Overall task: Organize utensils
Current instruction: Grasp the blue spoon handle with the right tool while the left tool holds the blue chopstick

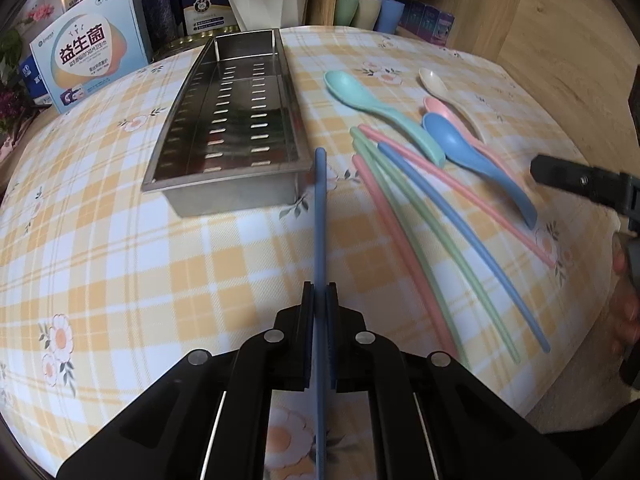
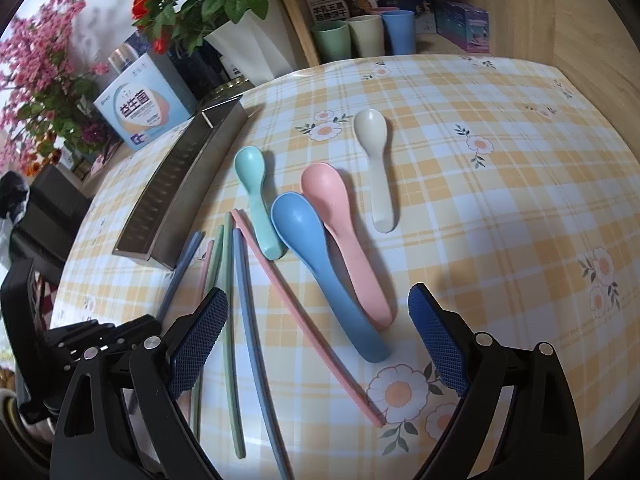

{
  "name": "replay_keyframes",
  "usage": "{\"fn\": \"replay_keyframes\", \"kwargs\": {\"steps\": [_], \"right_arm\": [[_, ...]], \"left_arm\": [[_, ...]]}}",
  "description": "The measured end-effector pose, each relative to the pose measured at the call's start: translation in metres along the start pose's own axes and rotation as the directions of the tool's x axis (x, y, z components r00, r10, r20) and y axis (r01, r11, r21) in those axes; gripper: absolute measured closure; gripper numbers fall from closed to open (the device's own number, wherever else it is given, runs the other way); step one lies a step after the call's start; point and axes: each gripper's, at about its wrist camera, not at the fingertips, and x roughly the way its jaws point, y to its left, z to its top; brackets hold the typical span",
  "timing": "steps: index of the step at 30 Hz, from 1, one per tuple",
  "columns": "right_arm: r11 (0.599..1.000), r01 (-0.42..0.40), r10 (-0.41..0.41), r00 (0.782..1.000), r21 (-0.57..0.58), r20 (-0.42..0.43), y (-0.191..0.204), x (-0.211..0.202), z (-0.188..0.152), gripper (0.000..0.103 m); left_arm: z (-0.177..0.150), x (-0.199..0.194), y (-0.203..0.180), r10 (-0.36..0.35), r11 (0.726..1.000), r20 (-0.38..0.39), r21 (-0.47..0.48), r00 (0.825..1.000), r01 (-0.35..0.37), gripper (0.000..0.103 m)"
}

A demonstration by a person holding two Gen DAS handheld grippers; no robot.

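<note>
I have the left gripper (image 1: 319, 300) clamped tight on a blue chopstick (image 1: 320, 216), gripped partway along so the long free end points away toward the near right corner of the steel tray (image 1: 168, 148); I judge that hold is meant to let me swing the stick over the rim and lay it lengthwise inside, since the tray is long and narrow and lies empty at the far left of the checked tablecloth (image 1: 120, 240). The right gripper (image 2: 316, 344) stands wide with nothing pressed between its pads, its jaws straddling the handle ends of the blue spoon (image 2: 320, 264) and the pink spoon (image 2: 352, 248), which overlap, so I read it as lining up on one of them. To their left lie the remaining chopsticks (image 2: 256, 312), fanned and crossing, with the teal spoon (image 2: 256, 196) beyond them and the cream spoon (image 2: 374, 168) apart at the far right. The near ends of several chopsticks run under my right gripper's left finger, so I cannot count them surely from that view. The held chopstick's lower end vanishes beneath the left gripper body, and whether its far tip touches the cloth or the tray I cannot tell.
</note>
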Motion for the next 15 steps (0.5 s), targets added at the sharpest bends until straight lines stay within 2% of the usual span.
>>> {"fn": "replay_keyframes", "kwargs": {"steps": [1,2,3,4,7,12,15], "right_arm": [[1.0,-0.003,0.003,1.0,-0.019,-0.009,0.0,0.002,0.001,0.041],[0.999,-0.007,0.006,1.0,-0.034,-0.019,0.0,0.004,0.003,0.042],[0.999,-0.01,0.008,1.0,-0.047,-0.027,-0.001,0.006,0.004,0.048],[0.998,-0.01,0.008,0.999,-0.063,-0.035,-0.003,0.008,0.006,0.058],[0.994,0.002,-0.006,0.999,-0.106,-0.039,-0.005,0.011,0.008,0.073],[0.987,-0.014,0.006,0.998,-0.157,-0.055,-0.003,0.017,0.013,0.086],[0.98,-0.021,0.004,0.996,-0.197,-0.087,0.005,0.024,0.01,0.087]], "left_arm": [[-0.002,-0.001,0.0,0.002,1.0,0.003,0.001,1.0,-0.002,0.097],[-0.003,-0.001,0.0,0.002,1.0,0.007,-0.002,1.0,-0.002,0.097],[-0.003,-0.001,0.0,0.003,1.0,0.009,-0.006,1.0,-0.003,0.097],[-0.003,-0.001,0.001,0.004,1.0,0.011,-0.011,1.0,-0.003,0.097],[-0.004,-0.002,0.007,-0.027,0.998,0.013,-0.05,1.0,0.028,0.097],[-0.006,-0.002,0.012,-0.07,0.993,0.026,-0.089,0.997,0.072,0.097],[-0.006,-0.003,0.011,-0.071,0.994,0.029,-0.085,0.997,0.073,0.097]]}}
